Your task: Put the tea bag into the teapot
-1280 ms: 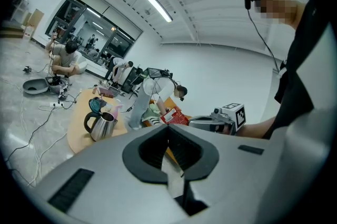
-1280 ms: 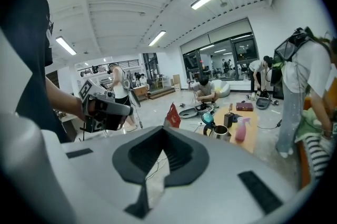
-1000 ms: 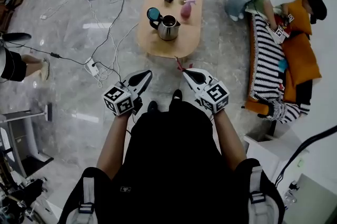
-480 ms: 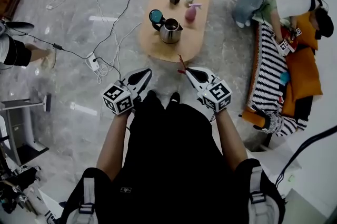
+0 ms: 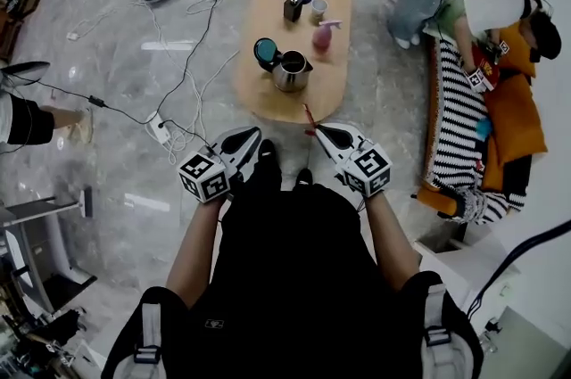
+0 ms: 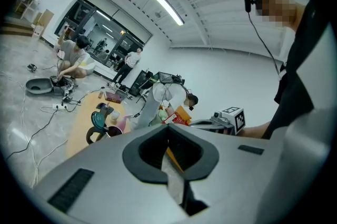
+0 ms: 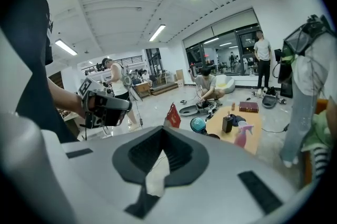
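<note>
While your right gripper (image 5: 319,128) pinches the tea bag (image 5: 308,114), only its red tip showing, your left gripper (image 5: 254,134) is closed, empty; the steel teapot (image 5: 290,71) is too small to see inside.

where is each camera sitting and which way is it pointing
Head view: on the person's head, facing steeply down at the wooden table; shows black-clad torso, forearms, left hand-held gripper and right hand-held gripper.
Left gripper view: rides the left hand-held gripper, looking along its shut jaws toward the table; torso and right hand-held gripper show at right.
Right gripper view: rides the right hand-held gripper, looking past the red tea bag in its jaws toward the table; left hand-held gripper at left.
Shared: all three see the open teapot.
</note>
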Tool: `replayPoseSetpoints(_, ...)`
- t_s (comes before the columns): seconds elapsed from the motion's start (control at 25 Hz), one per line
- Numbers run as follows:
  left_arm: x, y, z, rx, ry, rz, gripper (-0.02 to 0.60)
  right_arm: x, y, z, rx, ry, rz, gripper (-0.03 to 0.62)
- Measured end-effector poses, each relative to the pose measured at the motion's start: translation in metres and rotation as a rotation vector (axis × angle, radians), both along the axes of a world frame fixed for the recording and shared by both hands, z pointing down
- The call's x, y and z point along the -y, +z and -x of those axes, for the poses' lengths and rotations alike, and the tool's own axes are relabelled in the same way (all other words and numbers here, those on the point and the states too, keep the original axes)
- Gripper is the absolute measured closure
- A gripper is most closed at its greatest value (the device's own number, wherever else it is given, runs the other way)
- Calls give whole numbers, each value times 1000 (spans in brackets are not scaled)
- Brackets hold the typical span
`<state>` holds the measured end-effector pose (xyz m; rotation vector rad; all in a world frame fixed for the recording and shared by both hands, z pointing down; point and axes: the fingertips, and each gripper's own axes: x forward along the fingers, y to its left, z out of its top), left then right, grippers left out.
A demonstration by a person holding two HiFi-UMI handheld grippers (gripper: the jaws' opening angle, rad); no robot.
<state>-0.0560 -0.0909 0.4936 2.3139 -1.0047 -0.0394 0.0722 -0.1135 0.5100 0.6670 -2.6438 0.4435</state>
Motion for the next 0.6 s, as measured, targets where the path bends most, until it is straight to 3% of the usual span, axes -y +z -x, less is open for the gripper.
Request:
replayPoseSetpoints(0.4, 62, 13, 24, -41, 174, 24, 571, 54, 13, 57, -44, 59, 24, 588)
replayPoseSetpoints(0.6, 87, 21, 37, -46, 190, 33, 571, 79, 16, 70, -62, 65, 20, 588)
